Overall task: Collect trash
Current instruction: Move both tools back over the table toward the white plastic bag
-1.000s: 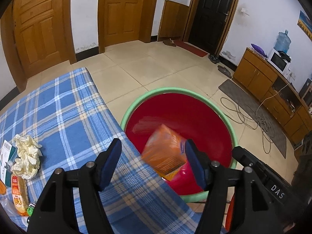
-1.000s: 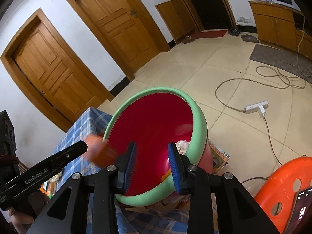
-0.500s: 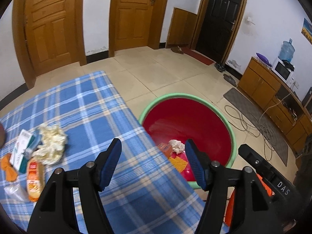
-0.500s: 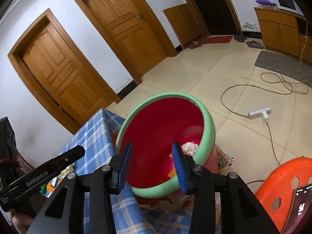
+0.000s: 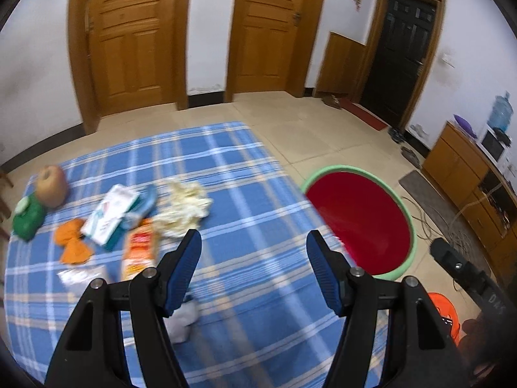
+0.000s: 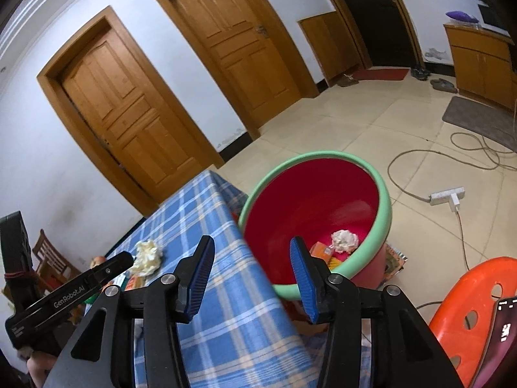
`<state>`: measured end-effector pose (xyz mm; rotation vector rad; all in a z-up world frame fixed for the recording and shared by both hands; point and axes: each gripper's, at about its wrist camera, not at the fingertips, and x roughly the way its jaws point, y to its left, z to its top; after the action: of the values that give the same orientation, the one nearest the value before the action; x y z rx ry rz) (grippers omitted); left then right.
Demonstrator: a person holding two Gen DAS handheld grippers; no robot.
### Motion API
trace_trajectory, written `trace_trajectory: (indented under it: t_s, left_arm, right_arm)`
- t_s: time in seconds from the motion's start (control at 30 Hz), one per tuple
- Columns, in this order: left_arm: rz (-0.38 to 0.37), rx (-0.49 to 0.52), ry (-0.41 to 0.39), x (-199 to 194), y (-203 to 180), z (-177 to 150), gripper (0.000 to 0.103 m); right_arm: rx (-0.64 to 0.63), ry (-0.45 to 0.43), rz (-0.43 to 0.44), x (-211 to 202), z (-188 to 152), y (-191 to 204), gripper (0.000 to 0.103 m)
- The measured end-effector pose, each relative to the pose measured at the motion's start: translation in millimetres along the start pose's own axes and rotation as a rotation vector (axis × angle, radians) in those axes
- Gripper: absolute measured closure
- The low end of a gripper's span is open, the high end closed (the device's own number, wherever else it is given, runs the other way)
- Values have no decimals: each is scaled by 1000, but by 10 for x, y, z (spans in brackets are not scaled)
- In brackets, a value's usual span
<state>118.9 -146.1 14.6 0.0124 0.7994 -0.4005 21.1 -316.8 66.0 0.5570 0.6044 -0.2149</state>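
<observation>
Trash (image 5: 184,207) litters my checked cloth (image 5: 245,200); both grippers (image 5: 253,242) (image 6: 250,245) spread, empty; "GenRobot.AI" legible on the left one.

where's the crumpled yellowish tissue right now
The crumpled yellowish tissue lies on the blue plaid tablecloth, just ahead of the open left gripper, right of the white-and-teal packet.

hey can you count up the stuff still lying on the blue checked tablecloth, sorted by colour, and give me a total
Orange: 3 (two crumpled scraps, snack packet)
White or cream: 4 (crumpled tissue, carton, clear bag, grey-white wad)
Green: 1 (green object)
Brown: 1 (round object)
Total: 9
</observation>
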Motion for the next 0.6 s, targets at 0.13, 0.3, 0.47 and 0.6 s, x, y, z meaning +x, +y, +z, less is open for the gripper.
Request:
trace_trajectory:
  t_s: [0.13, 0.3, 0.47, 0.6]
  left_arm:
    - [51, -40, -17, -152, 308, -70, 36]
    - [128, -98, -22, -288, 706, -154, 36]
    - [193, -152, -14, -338, 1053, -240, 32]
    - [236, -184, 0, -317, 1296, -312, 27]
  right_arm:
    - [-22, 5, 15, -25, -62, 148, 50]
    - [-52, 28, 32, 1, -173, 345, 49]
    - [-86, 48, 41, 31, -248, 510, 46]
    - [-97, 57, 40, 63, -316, 574, 35]
